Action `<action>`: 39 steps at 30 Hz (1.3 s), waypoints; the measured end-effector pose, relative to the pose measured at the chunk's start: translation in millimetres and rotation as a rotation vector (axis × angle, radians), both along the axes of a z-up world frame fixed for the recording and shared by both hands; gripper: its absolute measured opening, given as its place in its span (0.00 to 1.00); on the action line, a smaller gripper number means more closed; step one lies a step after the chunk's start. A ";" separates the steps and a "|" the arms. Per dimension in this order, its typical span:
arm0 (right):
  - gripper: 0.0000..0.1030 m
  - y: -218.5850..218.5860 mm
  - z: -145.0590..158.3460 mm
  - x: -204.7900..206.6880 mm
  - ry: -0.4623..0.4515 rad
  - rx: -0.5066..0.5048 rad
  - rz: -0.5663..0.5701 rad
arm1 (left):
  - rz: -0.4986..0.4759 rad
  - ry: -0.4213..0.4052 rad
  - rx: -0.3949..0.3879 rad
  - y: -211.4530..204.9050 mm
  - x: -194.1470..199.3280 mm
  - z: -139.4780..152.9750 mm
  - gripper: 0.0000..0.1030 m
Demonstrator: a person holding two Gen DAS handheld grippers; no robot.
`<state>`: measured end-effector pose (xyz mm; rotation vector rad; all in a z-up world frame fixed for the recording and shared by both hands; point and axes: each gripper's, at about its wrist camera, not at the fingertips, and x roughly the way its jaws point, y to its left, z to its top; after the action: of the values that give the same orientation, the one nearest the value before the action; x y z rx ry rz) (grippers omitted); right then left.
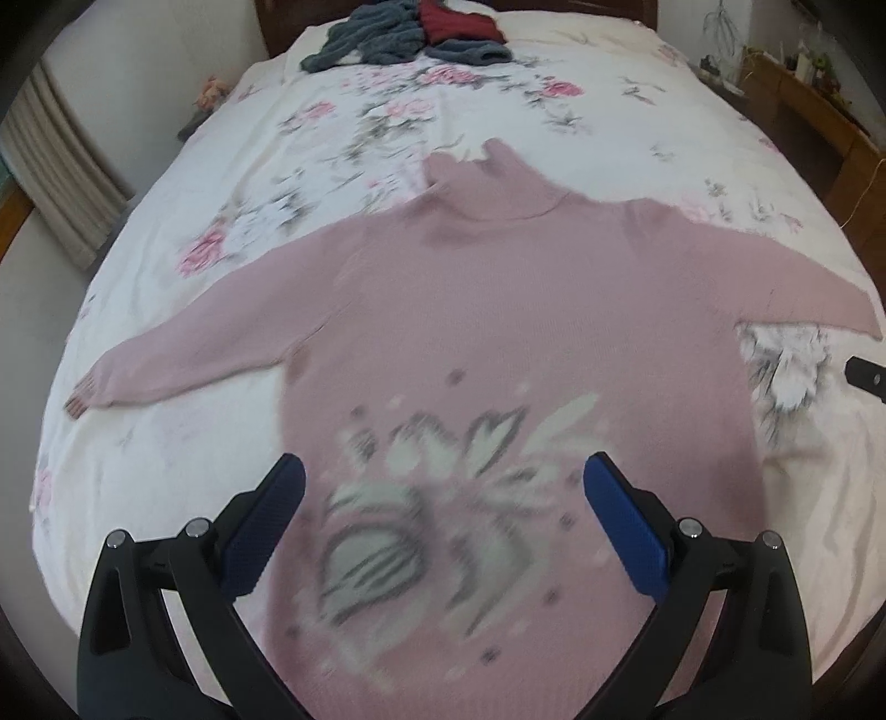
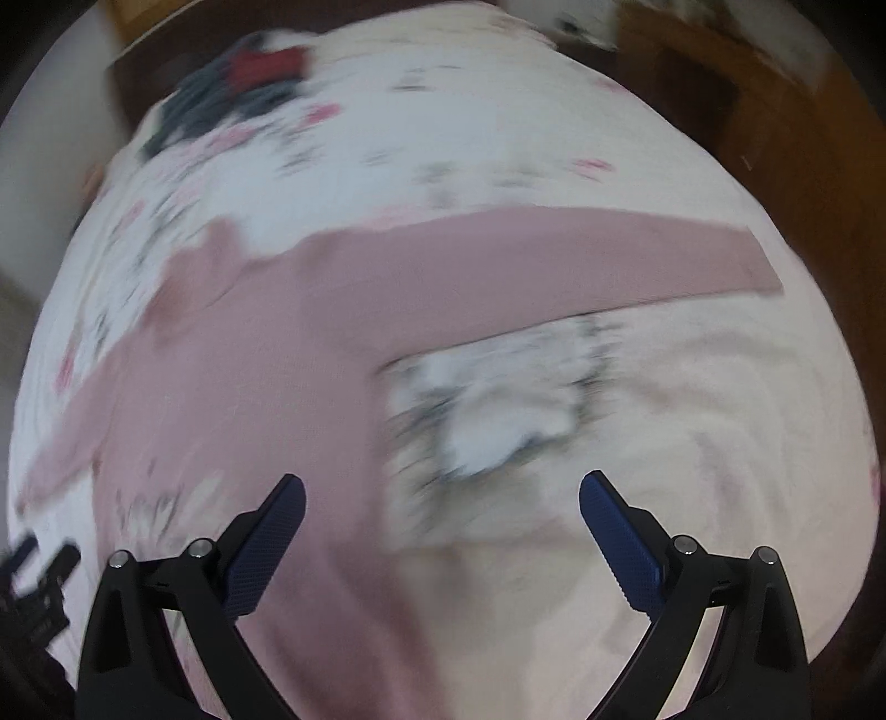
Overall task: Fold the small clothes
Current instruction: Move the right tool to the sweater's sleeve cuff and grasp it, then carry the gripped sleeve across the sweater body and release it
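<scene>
Left wrist shows sweater (image 1: 498, 310) pattern – right wrist, sleeve (image 2: 554, 260)

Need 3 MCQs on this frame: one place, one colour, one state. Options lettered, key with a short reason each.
1. Where does the pile of dark clothes lie?
A. far end of the bed
B. on the sweater
C. on the floor

2. What colour is the sweater?
A. green
B. pink
C. yellow

3. How is the left gripper?
A. shut on a sleeve
B. shut, holding nothing
C. open, holding nothing

Key: A, the pile sits beyond the sweater's collar; B, pink knit with a pale pattern; C, its fingers stand wide apart above the sweater.
</scene>
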<state>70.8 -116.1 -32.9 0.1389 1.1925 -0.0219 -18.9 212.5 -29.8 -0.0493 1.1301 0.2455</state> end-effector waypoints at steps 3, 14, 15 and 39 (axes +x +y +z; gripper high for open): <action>0.96 -68.1 -8.2 36.8 0.018 -0.009 -0.130 | -0.008 -0.004 -0.037 -13.0 28.5 -4.3 0.97; 0.96 -263.4 -74.5 130.6 0.180 0.029 -0.407 | -0.013 -0.053 -0.068 -63.6 125.6 -16.5 0.97; 0.96 -272.0 -80.5 134.5 0.189 0.040 -0.414 | -0.009 -0.052 -0.075 -68.3 135.7 -19.2 0.97; 0.11 -261.1 -59.8 115.4 0.044 0.334 -0.316 | 0.016 -0.042 -0.028 -49.0 135.2 -30.5 0.97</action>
<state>186.2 -377.1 -92.8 0.6226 1.2018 -0.1030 116.3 163.5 -60.3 -0.0881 1.0921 0.2423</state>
